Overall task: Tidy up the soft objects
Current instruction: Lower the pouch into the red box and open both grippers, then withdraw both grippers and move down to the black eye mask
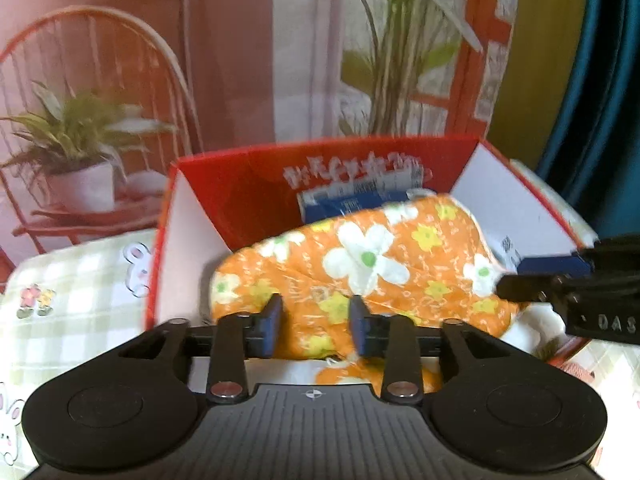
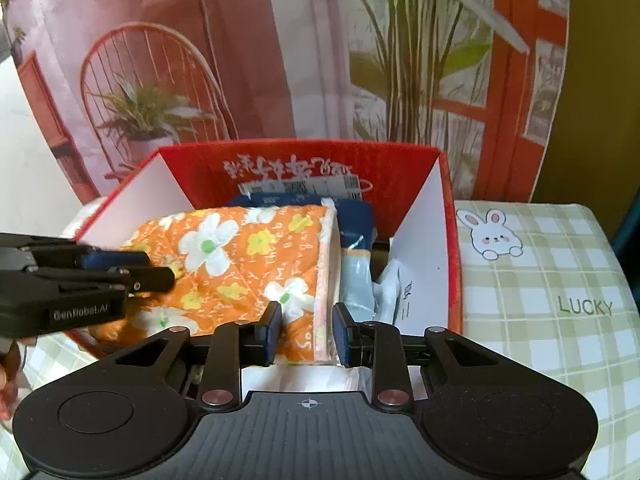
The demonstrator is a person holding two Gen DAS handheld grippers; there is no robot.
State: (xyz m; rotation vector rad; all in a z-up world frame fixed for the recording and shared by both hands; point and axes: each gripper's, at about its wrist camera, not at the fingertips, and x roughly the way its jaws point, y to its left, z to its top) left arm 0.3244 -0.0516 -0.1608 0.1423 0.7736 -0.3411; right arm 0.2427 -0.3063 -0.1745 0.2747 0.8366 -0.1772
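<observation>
An orange quilted cloth with white and yellow flowers (image 1: 360,264) lies folded in an open red box (image 1: 240,184). My left gripper (image 1: 316,324) is shut on the cloth's near left part. In the right wrist view my right gripper (image 2: 308,332) is shut on the cloth (image 2: 240,264) at its near right folded edge, inside the red box (image 2: 450,240). Each gripper shows from the side in the other's view, the right gripper (image 1: 520,288) and the left gripper (image 2: 132,270). Blue plastic packets (image 2: 356,220) lie under and beside the cloth.
The box stands on a green checked cloth with rabbit prints (image 2: 540,280). Behind it hangs a backdrop picturing a red chair (image 2: 160,80) and potted plants. A white crumpled bag (image 2: 386,292) sits in the box's right side.
</observation>
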